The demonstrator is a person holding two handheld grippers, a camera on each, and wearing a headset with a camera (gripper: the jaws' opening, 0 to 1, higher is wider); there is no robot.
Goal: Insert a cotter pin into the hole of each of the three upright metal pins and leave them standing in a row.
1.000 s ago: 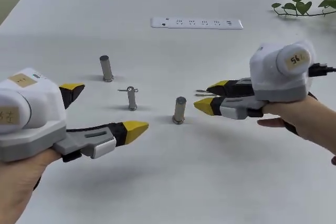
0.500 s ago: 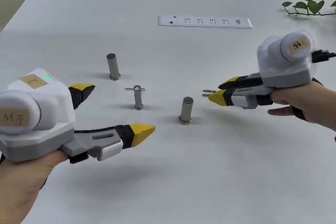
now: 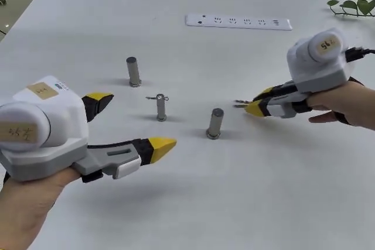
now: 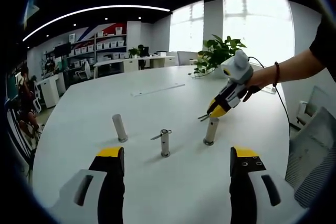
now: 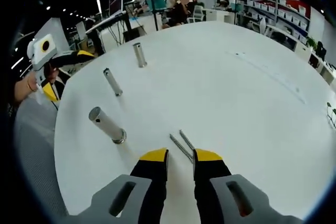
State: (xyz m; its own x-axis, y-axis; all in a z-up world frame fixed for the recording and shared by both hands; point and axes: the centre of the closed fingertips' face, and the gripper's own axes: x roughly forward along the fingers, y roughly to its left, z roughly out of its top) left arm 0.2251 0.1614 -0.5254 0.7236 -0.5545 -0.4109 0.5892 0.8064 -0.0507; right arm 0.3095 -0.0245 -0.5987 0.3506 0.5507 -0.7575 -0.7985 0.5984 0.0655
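Observation:
Three metal pins stand upright on the white table: the left pin (image 3: 133, 71), the middle pin (image 3: 161, 108) with a cotter pin through its top, and the right pin (image 3: 215, 123). My right gripper (image 3: 256, 108) is shut on a cotter pin (image 3: 241, 103), which sticks out of its tips toward the right pin, a short way to that pin's right. In the right gripper view the cotter pin (image 5: 182, 144) points past the nearest pin (image 5: 106, 124). My left gripper (image 3: 132, 122) is open and holds nothing, in front of the row, its jaws framing the middle pin (image 4: 165, 142).
A white power strip (image 3: 238, 22) lies at the far side of the table. Green plant leaves (image 3: 354, 4) reach in at the far right. The table's left edge (image 3: 26, 13) runs along the upper left.
The right gripper's jaws have closed on the cotter pin that lay between them. The left gripper has stayed open. The head camera has shifted a little.

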